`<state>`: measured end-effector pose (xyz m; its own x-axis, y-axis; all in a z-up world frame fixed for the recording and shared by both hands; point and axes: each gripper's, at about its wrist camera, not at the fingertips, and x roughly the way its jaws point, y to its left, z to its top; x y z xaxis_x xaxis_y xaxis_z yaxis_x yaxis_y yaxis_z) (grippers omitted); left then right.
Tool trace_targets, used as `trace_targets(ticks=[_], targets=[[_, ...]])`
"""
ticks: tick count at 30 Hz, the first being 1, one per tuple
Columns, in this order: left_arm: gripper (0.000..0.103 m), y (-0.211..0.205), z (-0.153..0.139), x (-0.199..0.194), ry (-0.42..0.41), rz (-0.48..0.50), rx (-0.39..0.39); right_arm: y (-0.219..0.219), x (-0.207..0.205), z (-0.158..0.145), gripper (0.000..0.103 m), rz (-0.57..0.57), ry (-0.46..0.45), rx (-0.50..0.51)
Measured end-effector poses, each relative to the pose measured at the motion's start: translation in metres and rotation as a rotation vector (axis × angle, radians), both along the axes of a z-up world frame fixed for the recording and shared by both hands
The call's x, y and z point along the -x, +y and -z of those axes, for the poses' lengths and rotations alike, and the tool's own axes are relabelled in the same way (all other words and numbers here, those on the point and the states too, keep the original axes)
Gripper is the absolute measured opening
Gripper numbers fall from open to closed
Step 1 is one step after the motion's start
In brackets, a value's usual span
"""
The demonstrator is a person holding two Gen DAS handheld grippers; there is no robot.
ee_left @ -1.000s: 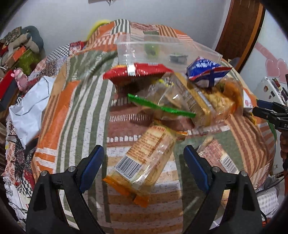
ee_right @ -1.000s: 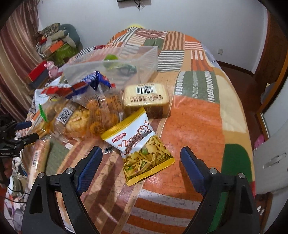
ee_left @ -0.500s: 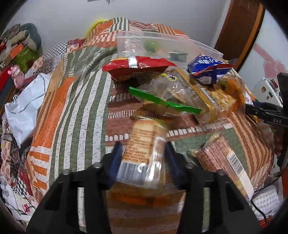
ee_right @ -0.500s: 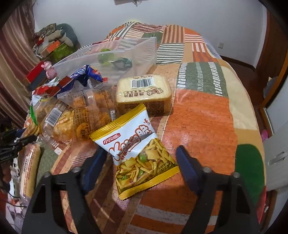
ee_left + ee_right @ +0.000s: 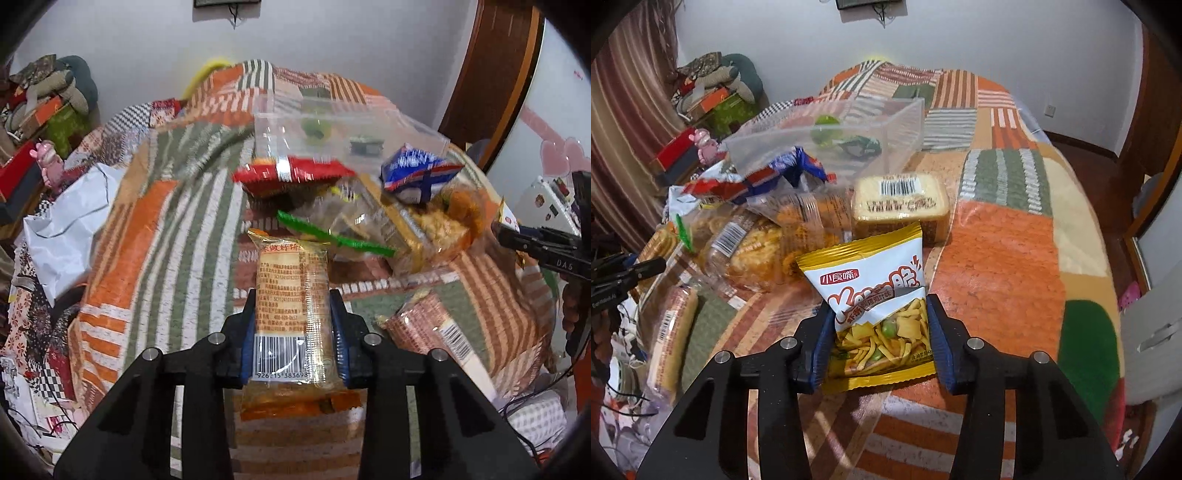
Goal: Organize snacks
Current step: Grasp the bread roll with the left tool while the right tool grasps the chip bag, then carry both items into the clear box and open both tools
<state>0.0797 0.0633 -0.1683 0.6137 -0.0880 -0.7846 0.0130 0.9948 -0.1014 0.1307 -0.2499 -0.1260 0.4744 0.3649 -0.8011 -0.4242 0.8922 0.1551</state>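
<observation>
Between our left gripper's (image 5: 293,345) closed blue pads sits a long clear-wrapped biscuit packet (image 5: 291,306); our right gripper (image 5: 881,339) pinches a crinkly yellow-and-white chip bag (image 5: 875,295), both above the patchwork bedspread (image 5: 997,258). Light, crushable, slippery: mid-body holds seem safest.

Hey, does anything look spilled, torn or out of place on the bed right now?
Nothing spilled or visibly torn. The snacks lie in a loose heap beside the clear bin, which holds only two small items.
</observation>
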Motion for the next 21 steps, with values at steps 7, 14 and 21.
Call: trace_targets(ticks=[7, 14, 21], targets=[[0.034, 0.007, -0.032, -0.001, -0.085, -0.029, 0.011, 0.002, 0.001, -0.026, 0.043, -0.002, -0.068, -0.026], [0.034, 0.002, -0.065, -0.015, -0.178, -0.009, 0.021, 0.012, -0.006, -0.052, 0.043, -0.007, -0.145, -0.055], [0.034, -0.003, -0.081, -0.039, -0.215, 0.005, 0.024, 0.023, -0.024, -0.068, 0.043, 0.003, -0.190, -0.106]])
